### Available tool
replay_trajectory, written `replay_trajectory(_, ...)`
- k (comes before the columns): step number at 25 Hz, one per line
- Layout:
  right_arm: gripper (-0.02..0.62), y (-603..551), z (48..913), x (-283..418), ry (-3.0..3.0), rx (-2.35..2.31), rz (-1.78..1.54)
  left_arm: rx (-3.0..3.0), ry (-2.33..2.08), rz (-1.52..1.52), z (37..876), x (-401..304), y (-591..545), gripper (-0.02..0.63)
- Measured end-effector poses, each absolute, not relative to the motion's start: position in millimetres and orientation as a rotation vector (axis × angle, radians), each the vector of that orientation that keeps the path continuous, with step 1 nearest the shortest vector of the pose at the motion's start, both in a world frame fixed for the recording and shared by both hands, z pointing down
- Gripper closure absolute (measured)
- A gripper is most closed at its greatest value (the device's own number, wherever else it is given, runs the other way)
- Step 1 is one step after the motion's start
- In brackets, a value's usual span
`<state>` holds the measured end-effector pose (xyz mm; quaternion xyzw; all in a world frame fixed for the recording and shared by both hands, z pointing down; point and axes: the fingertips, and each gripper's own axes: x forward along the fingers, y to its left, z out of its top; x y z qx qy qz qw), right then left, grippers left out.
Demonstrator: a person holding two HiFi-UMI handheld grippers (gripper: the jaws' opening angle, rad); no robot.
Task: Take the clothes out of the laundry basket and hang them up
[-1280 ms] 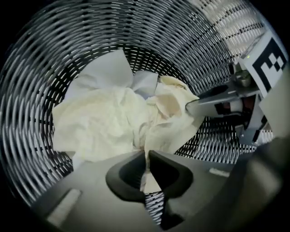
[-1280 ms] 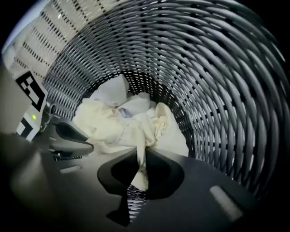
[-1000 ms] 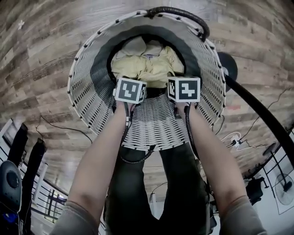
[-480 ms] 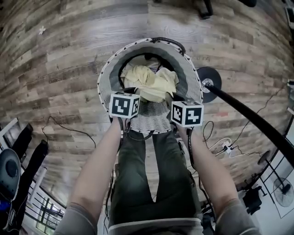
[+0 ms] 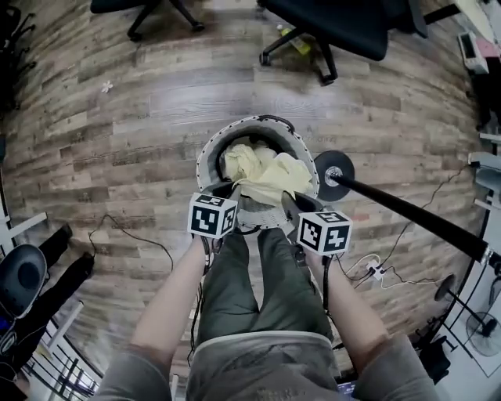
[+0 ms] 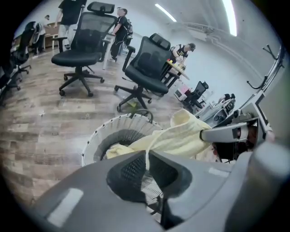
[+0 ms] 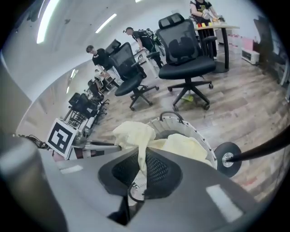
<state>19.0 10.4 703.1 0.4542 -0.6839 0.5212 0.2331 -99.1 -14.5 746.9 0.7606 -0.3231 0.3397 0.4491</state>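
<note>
The left tool (image 5: pixel 225 189) is closed on a thin fold of a pale yellow garment (image 5: pixel 266 168). In the left gripper view the fold runs as a narrow strip straight down between the two pads of the left tool (image 6: pixel 147 157). The right tool (image 5: pixel 288 200) is also clamped on the same garment. In the right gripper view a bunched ridge of the pale yellow garment (image 7: pixel 136 133) disappears between the jaws of the right tool (image 7: pixel 139 165), with a white printed label caught there too.

The cloth spans the gap between the two tools and rises just ahead of their tips. Its far part hangs down into the white laundry basket (image 5: pixel 207 159), which stands on the wooden floor (image 5: pixel 117 117) directly ahead of and below both tools. From the left tool the pale yellow garment (image 6: pixel 181 138) stretches off to the right, towards the other tool, while the laundry basket (image 6: pixel 97 136) lies beyond and slightly left.

Just to the right of the right tool sits a black round stand base (image 5: pixel 334 170) beside the basket, with a dark pole (image 5: pixel 407 213) leading away to the right. Black office chairs (image 5: pixel 337 23) stand well beyond the basket. The person's legs in green trousers (image 5: pixel 258 282) are under the tools, near the basket's closest wall.
</note>
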Motion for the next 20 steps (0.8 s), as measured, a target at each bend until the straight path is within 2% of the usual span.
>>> replay_trajectory(13,0.557,-4,424,24,-2.276,1.267,1.199,2.142,-0.853,0.57,493,-83,-39,0.584)
replay_trajectory(20,0.557,-6,320,26,-2.452,1.249,0.961,2.294,-0.891,0.473,385,-77,-54,0.583)
